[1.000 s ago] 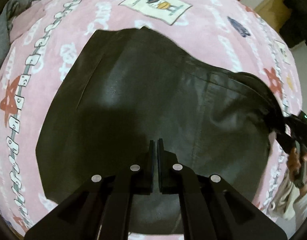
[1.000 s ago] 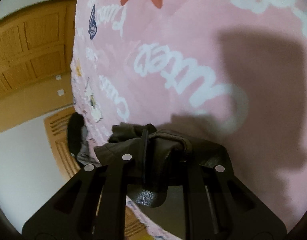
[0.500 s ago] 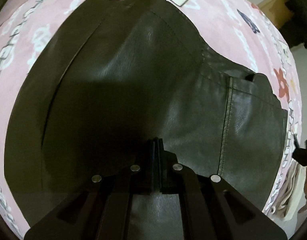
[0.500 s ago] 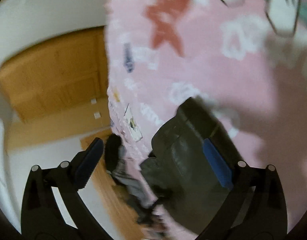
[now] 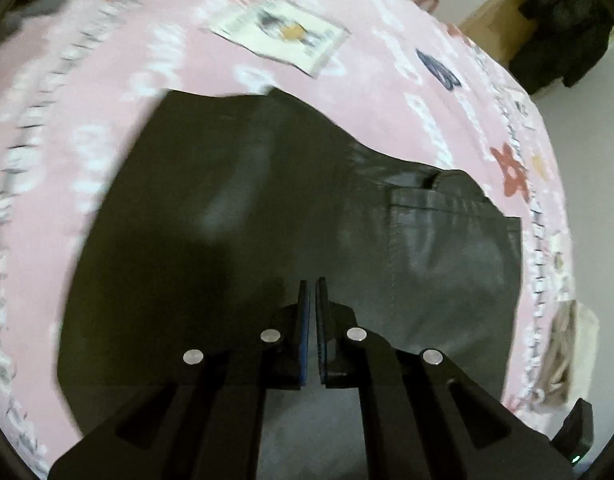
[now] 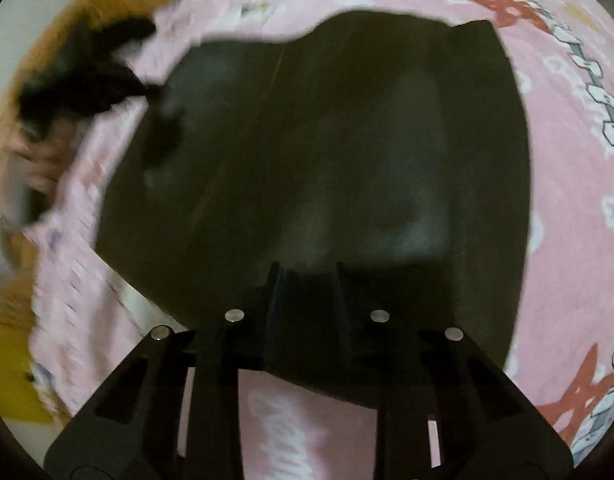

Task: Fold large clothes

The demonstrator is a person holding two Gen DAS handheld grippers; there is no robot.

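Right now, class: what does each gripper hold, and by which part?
Right gripper, whose jaws have just been closing, pinches the black leather garment by its near edge. Left gripper is shut; a hold cannot be told.

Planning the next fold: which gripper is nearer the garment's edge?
Right gripper: its jaws, just closing, straddle the garment's near edge. Left gripper, shut, is over the panel further in.
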